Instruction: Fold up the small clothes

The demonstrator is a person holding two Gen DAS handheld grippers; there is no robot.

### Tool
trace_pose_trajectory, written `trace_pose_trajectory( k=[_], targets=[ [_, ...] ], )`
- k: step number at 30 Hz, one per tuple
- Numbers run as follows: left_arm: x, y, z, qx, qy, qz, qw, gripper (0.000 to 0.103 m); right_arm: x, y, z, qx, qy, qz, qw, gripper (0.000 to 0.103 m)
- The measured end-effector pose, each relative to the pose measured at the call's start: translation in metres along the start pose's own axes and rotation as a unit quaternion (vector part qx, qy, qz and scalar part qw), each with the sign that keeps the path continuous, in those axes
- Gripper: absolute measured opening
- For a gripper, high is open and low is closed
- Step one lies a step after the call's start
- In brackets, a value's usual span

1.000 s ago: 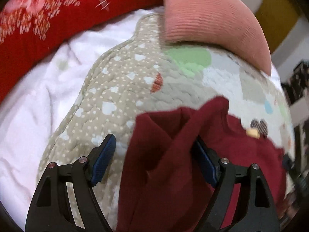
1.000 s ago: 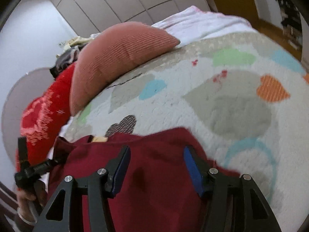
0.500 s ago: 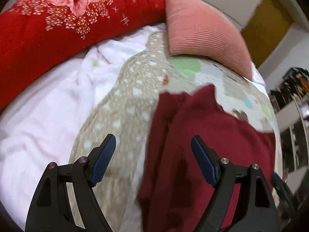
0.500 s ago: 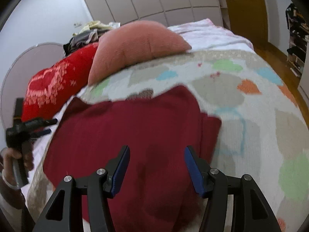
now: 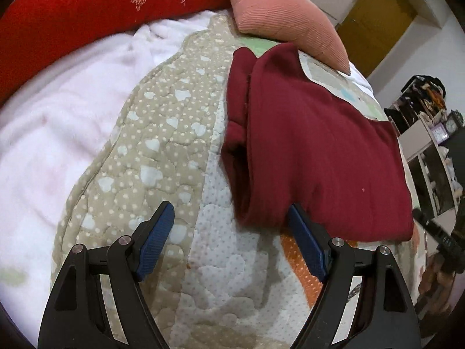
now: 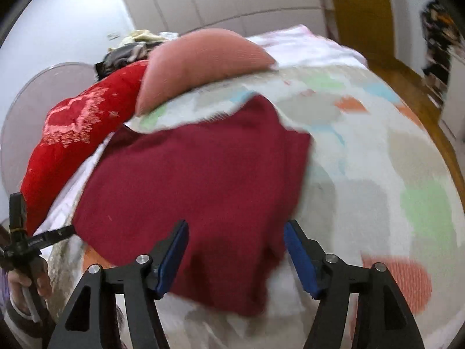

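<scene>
A dark red garment [image 5: 314, 145] lies folded on the patterned quilt [image 5: 162, 145]. My left gripper [image 5: 229, 218] hovers open at the garment's near corner; the fold's edge reaches just between the fingertips, and the pads are clear of it. In the right wrist view the same garment [image 6: 203, 186] spreads under my right gripper [image 6: 235, 229]. Its jaws are opening, with the cloth below and between them, and the pads do not press it. At the left edge a hand holds the left gripper [image 6: 26, 244].
A pink ribbed pillow [image 5: 284, 14] lies just behind the garment, a red patterned blanket [image 5: 87, 8] to its left. White fleece [image 5: 58, 110] lies left of the quilt. Shelves [image 5: 436, 151] stand to the right. Wooden floor [image 6: 407, 81] lies beyond the bed.
Both grippers have drawn back towards the near edge of the garment. The cloth that rose between the left jaws now lies flat and folded. The right jaws have widened.
</scene>
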State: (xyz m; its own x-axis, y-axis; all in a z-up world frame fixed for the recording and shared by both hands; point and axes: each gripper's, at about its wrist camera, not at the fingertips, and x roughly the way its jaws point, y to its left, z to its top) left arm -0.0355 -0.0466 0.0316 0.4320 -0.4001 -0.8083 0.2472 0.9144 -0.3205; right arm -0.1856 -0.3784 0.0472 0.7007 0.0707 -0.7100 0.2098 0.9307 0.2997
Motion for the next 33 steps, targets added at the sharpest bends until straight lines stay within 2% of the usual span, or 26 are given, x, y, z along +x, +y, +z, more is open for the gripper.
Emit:
trace_pose_trajectory(
  k=[3, 6, 8, 10, 11, 14, 18, 23, 27, 31, 33],
  targets=[
    [0.001, -0.005, 0.001, 0.005, -0.002, 0.006, 1.0, 0.081, 0.006, -0.017, -0.018, 0.027, 0.027, 0.001, 0.999, 0.066],
    [0.003, -0.006, 0.001, 0.002, -0.002, 0.01, 0.9999, 0.081, 0.008, -0.024, -0.021, 0.054, 0.013, 0.035, 0.998, 0.065],
    [0.004, -0.005, 0.0, 0.002, -0.002, 0.012, 0.9999, 0.081, 0.013, -0.021, -0.018, 0.051, 0.016, 0.057, 0.997, 0.039],
    [0.004, -0.005, 0.0, 0.003, -0.001, 0.012, 0.9999, 0.081, 0.017, -0.014, -0.018, 0.043, 0.021, 0.059, 0.997, 0.033],
    [0.004, -0.005, 0.001, 0.004, 0.0, 0.012, 0.9999, 0.081, 0.017, -0.008, -0.017, 0.023, 0.016, 0.051, 0.998, 0.024],
    [0.003, -0.006, 0.004, 0.012, 0.007, 0.015, 0.9998, 0.081, 0.011, 0.008, -0.014, -0.049, 0.011, 0.013, 0.999, 0.01],
    [-0.001, -0.006, 0.003, 0.026, 0.0, 0.021, 0.9994, 0.081, -0.005, 0.007, -0.004, -0.09, 0.002, -0.016, 0.996, 0.006],
    [-0.005, -0.001, 0.001, 0.017, 0.001, 0.019, 0.9997, 0.081, 0.013, 0.007, -0.015, -0.104, 0.031, -0.043, 0.993, 0.006],
    [-0.012, -0.001, 0.007, 0.011, -0.016, 0.018, 0.9997, 0.081, 0.001, 0.009, -0.004, -0.094, 0.035, -0.035, 0.994, 0.006],
    [-0.003, 0.0, 0.012, 0.0, -0.018, 0.015, 0.9997, 0.081, -0.02, 0.018, 0.006, -0.074, -0.001, -0.049, 0.996, 0.011],
    [0.006, 0.001, 0.011, -0.01, -0.009, 0.012, 0.9998, 0.081, -0.024, 0.03, 0.014, -0.06, -0.011, -0.015, 0.998, 0.014]
  ],
)
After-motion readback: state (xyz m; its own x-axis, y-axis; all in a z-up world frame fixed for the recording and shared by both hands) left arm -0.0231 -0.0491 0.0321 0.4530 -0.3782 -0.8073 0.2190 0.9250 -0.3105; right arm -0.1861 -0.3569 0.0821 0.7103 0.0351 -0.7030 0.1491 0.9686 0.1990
